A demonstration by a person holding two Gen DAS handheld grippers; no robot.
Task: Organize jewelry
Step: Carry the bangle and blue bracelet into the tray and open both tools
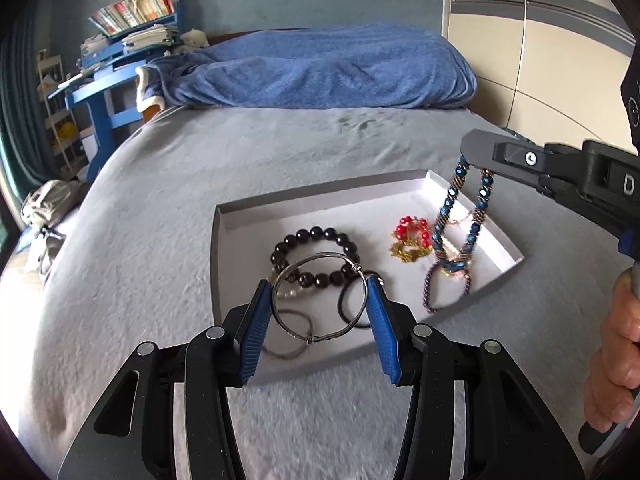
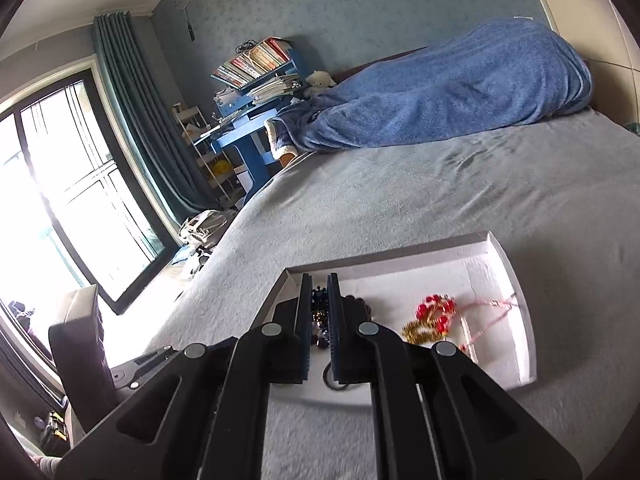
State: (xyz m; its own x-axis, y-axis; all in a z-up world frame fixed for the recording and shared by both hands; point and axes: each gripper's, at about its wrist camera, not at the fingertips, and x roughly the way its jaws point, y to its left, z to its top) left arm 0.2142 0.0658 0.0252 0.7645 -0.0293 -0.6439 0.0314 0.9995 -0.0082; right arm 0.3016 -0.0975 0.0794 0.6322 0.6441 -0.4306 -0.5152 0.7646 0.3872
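Observation:
A shallow white tray (image 1: 240, 220) lies on the grey bed. My left gripper (image 1: 319, 280) is shut on a silver wire bangle (image 1: 320, 332) and holds it just above the tray's near side. My right gripper (image 1: 476, 160) is shut on a blue beaded necklace (image 1: 448, 204) that hangs down over the tray's right part; in the right wrist view the beads (image 2: 319, 304) show between the closed pads (image 2: 334, 320). In the tray lie a black bead bracelet (image 1: 316, 236), a red bead and gold chain piece (image 1: 412, 236), black hair ties (image 1: 352, 304) and a thin pink chain (image 2: 492, 312).
A blue blanket (image 1: 320, 68) is heaped at the far end of the bed. A blue desk (image 1: 100, 96) with books stands at the far left, by a window (image 2: 60, 208) and curtain. A wardrobe (image 1: 540, 40) stands at the right.

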